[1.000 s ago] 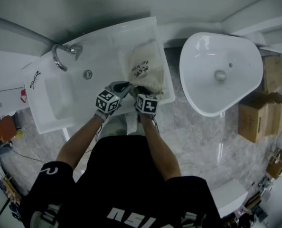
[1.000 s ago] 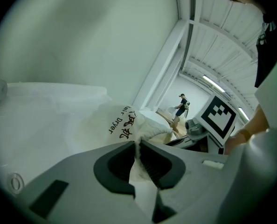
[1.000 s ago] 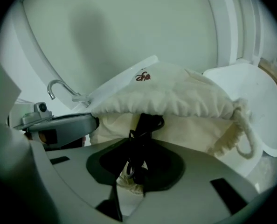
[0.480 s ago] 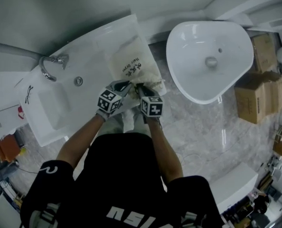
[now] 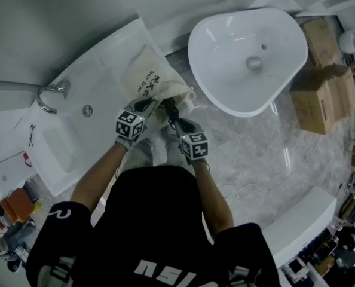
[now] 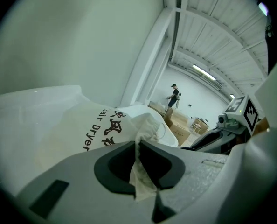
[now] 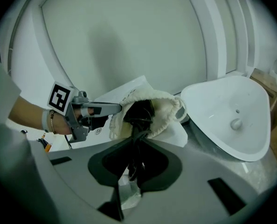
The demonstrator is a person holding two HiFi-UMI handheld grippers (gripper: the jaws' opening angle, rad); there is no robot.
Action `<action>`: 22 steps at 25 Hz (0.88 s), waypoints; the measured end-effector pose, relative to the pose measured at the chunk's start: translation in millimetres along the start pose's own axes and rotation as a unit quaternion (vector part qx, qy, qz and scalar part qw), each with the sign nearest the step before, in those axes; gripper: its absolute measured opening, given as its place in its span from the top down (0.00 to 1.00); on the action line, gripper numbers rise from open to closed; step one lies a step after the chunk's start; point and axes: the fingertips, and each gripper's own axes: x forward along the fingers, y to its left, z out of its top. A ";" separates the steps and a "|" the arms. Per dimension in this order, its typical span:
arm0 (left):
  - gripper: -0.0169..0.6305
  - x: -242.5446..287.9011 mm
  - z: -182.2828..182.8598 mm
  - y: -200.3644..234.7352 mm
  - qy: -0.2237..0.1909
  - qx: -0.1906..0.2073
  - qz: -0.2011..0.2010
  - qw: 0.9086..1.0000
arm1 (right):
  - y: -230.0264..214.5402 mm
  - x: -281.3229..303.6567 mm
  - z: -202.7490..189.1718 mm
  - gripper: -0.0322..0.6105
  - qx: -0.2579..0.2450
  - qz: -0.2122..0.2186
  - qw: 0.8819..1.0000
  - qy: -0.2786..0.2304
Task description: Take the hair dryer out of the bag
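Note:
A cream drawstring bag [image 5: 143,79] printed "Hair Dryer" lies on the white washstand top [image 5: 109,55]. My left gripper [image 5: 148,105] is shut on the cloth at the bag's mouth; in the left gripper view [image 6: 137,148] a fold of the bag [image 6: 99,125] is pinched between the pads. My right gripper [image 5: 170,113] stands just right of it, near the mouth. In the right gripper view [image 7: 136,148] it is shut on the black cord of the hair dryer [image 7: 139,112], whose dark body shows in the open mouth of the bag [image 7: 166,108].
The washstand has a sunken bowl [image 5: 59,148] with a chrome tap [image 5: 48,93] at the left. A white oval basin [image 5: 246,55] stands to the right, with cardboard boxes [image 5: 324,79] beyond it. The floor [image 5: 267,160] is grey marble. A person stands far off [image 6: 174,96].
My right gripper has drawn back toward me and a little up, bringing the black cord out of the bag's mouth. The left gripper keeps its hold on the bag's rim.

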 end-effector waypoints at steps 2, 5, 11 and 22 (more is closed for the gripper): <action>0.92 1.2 1.0 -2.2 0.001 0.001 0.003 1.000 | -6.2 -7.5 -9.1 0.86 -0.005 0.002 1.000 -0.002; 0.92 2.6 1.1 -5.4 0.004 0.002 0.007 1.000 | -13.4 -9.4 -21.5 0.86 -0.012 0.002 1.000 0.000; 0.92 1.1 2.3 -6.2 0.008 0.001 0.009 1.000 | -15.3 -12.4 -6.5 0.75 -0.030 -0.022 0.999 -0.019; 0.92 -13.1 -1.1 -11.2 -0.003 -0.016 -0.001 1.000 | 1.3 54.0 27.9 0.48 -0.093 -0.001 0.994 0.051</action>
